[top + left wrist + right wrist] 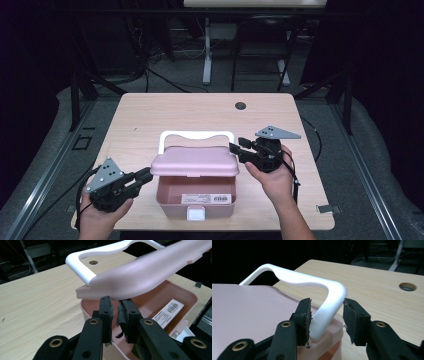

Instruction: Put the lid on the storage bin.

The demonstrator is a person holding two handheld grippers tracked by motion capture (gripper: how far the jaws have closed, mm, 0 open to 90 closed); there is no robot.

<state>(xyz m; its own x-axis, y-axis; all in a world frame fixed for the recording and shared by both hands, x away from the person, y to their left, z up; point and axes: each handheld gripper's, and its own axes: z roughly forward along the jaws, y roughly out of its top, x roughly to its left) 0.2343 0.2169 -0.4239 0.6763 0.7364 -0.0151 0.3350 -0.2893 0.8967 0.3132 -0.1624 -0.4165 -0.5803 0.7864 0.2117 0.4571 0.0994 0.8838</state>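
Note:
A pink box (166, 196) stands at the table's front with its pink lid (195, 162) raised, so the inside shows. A white handle (196, 134) arches behind the lid. My left gripper (146, 176) reaches in from the left. Its tips lie over the box's left rim (83, 307), just under the lid's edge (140, 272). Its jaws (115, 302) stand a narrow gap apart with nothing gripped. My right gripper (236, 146) is open around the handle's right corner (329, 302). Its left pad (303, 312) is against the handle, while the right pad stands off it.
A white barcode label (207, 198) lies on the box's floor, and a white latch (196, 214) hangs at its front. A cable hole (240, 105) sits near the far edge of the wooden table (150, 115). Desk legs and cables stand beyond it.

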